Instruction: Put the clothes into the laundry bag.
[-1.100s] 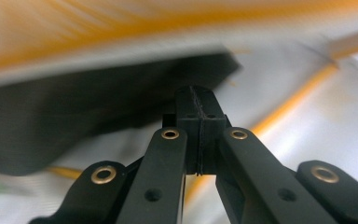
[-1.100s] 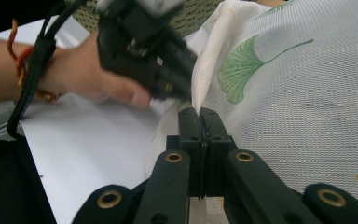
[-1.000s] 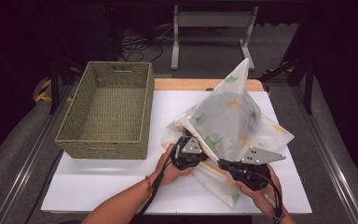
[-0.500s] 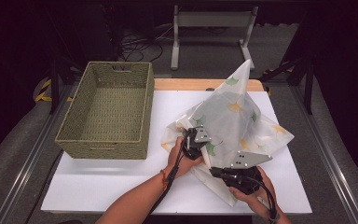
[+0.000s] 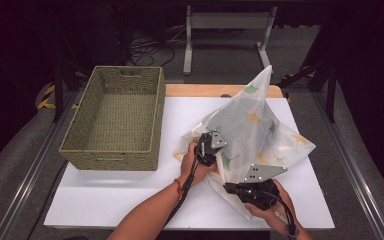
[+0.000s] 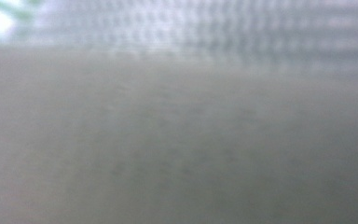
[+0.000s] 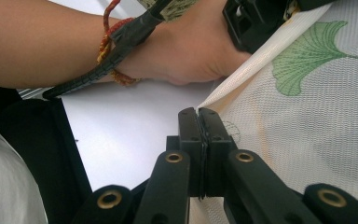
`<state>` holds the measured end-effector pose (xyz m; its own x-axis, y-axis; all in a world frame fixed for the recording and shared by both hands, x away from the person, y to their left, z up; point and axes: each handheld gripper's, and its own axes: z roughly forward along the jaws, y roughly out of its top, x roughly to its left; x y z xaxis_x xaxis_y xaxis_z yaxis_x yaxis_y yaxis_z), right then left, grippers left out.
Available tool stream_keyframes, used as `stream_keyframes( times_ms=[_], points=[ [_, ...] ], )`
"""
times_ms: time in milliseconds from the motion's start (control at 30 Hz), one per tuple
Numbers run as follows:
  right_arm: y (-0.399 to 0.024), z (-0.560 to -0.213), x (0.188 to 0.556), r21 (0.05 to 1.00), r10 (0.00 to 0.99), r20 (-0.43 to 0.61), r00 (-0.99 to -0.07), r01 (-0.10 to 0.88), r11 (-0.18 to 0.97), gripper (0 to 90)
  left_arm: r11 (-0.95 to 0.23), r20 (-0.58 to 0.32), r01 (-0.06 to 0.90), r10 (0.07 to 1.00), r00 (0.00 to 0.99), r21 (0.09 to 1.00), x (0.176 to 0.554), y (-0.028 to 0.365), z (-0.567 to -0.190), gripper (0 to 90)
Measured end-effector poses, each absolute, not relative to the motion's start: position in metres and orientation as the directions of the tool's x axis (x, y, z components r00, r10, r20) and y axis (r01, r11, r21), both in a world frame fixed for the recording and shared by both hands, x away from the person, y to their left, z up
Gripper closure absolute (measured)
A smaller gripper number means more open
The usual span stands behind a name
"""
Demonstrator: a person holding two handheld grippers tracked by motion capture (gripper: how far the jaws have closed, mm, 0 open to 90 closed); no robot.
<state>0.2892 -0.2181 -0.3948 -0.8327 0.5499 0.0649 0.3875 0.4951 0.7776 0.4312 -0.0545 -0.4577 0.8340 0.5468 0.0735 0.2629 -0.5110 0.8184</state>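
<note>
Leaf-print cloth point(image 5: 260, 125), tented right of the basket point(image 5: 115, 120). Left gripper point(image 5: 211, 146) has shifted rightward into it; right gripper point(image 7: 199, 122) holds the near edge — both clamped on fabric, folding under way.

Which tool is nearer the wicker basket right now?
Left. The left tool is at the cloth's near-left edge, a short gap right of the wicker basket. The right tool is farther right and nearer the person.

Table point(image 5: 130, 200) brightly lit, surroundings dark; left gripper view fully blurred, perhaps cloth against lens; right gripper view sharp.
</note>
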Motion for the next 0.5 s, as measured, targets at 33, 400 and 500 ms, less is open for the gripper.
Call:
stream_keyframes(
  times_ms=[33,400,500],
  points=[
    [-0.219,-0.395,0.289,0.776,0.549,0.066,-0.833,0.389,0.496,89.3,-0.502,0.063,0.276,0.558,0.828,0.820,0.432,-0.053,-0.458,90.0],
    [-0.244,-0.377,0.289,0.838,0.659,0.005,-0.752,0.362,0.407,89.3,-0.524,0.073,0.250,0.519,0.851,0.814,0.417,-0.013,-0.436,90.0],
    [-0.254,-0.372,0.290,0.857,0.686,0.012,-0.727,0.361,0.368,89.2,-0.528,0.073,0.246,0.511,0.856,0.813,0.413,-0.005,-0.434,89.7]
  ],
)
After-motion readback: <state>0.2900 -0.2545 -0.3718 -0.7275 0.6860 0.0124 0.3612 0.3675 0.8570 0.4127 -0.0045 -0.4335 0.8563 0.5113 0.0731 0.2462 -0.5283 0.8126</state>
